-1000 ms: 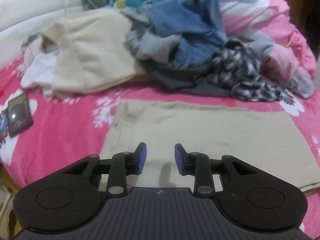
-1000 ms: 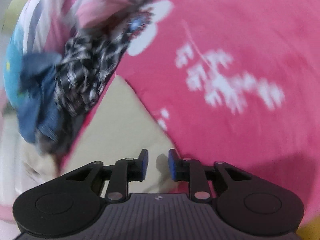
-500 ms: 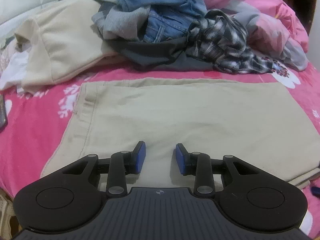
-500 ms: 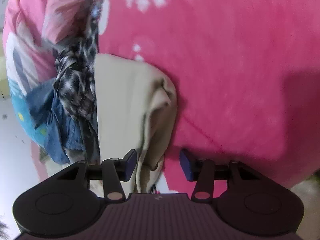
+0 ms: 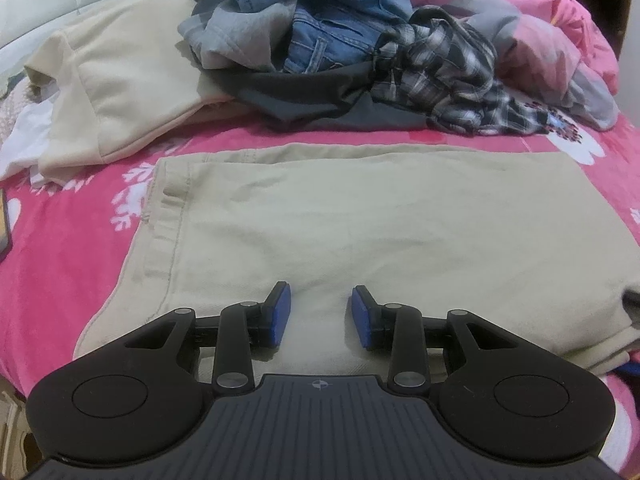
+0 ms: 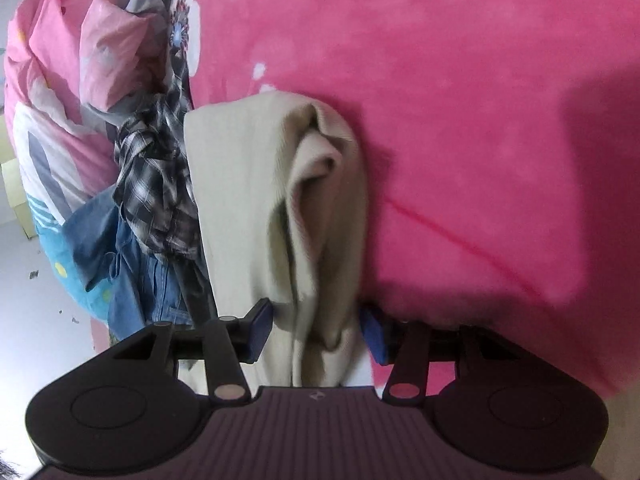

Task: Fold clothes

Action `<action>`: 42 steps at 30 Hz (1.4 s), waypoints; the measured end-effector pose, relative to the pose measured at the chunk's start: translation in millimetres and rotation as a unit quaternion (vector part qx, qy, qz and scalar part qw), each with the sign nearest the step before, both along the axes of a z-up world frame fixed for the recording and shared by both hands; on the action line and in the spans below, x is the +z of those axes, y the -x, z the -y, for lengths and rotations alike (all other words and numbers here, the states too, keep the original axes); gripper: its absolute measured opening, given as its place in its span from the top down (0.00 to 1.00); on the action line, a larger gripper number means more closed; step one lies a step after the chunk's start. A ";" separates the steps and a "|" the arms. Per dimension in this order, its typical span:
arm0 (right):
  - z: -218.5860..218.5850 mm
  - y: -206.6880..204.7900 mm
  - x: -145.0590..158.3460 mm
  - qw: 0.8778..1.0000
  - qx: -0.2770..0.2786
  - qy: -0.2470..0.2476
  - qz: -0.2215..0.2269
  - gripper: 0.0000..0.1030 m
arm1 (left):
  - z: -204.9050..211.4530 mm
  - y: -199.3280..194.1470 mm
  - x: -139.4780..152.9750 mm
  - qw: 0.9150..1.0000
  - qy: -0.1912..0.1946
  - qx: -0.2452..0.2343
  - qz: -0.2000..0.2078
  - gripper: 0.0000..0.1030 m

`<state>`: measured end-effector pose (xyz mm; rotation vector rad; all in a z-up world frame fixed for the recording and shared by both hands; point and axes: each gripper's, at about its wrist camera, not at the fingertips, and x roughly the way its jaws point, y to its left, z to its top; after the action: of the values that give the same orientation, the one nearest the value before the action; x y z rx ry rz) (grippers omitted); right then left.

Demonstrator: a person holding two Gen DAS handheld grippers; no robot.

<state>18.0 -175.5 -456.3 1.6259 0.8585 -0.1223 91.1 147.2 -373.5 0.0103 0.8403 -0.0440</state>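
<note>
A: Pink flowered bedsheet (image 5: 72, 248), a bed serving as the folding surface. Nearest in the left view, the left gripper (image 5: 321, 312) hangs over the trousers (image 5: 360, 232). Why there?

B: Its jaws stand parted with nothing between the pads; bare beige cloth shows in the gap. My guess is that it sits at the near edge to pin or pick that edge for a fold. The trousers lie flat and smoothed across the sheet, which suits folding.

A: And the right gripper (image 6: 316, 330)?

B: Its jaws have just been opening. The bunched end of the trousers (image 6: 320, 216) runs between them, and the far pad seems to brush the cloth, but I see no squeeze, so I'd call it open around that end and not gripping. That end is rumpled into a tube, probably the reason a gripper is there: it needs straightening or lifting over.

A: Further back?

B: A heap (image 5: 360, 52) of denim, plaid and grey pieces, with a cream garment (image 5: 120, 64) beside it, well clear of the trousers, likely waiting their turn. Behind that, a pink duvet (image 5: 552, 32).
</note>
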 end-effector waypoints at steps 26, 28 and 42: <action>-61.9 -39.4 91.0 0.960 0.002 0.276 0.043 0.83 | -54.6 -7.1 -3.9 0.981 0.089 -0.173 -0.023 0.67; -76.8 -51.5 115.8 0.945 0.034 0.319 0.066 0.83 | -59.5 -6.1 -6.1 0.979 0.101 -0.175 -0.021 0.67; -126.7 -73.4 184.5 0.886 0.139 0.423 0.126 0.83 | -76.1 -20.2 37.7 0.974 0.155 -0.163 0.020 0.67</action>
<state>91.4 -48.8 -271.8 0.6691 0.6821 -0.0651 111.3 223.3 -335.8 -0.1435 0.7771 -0.4828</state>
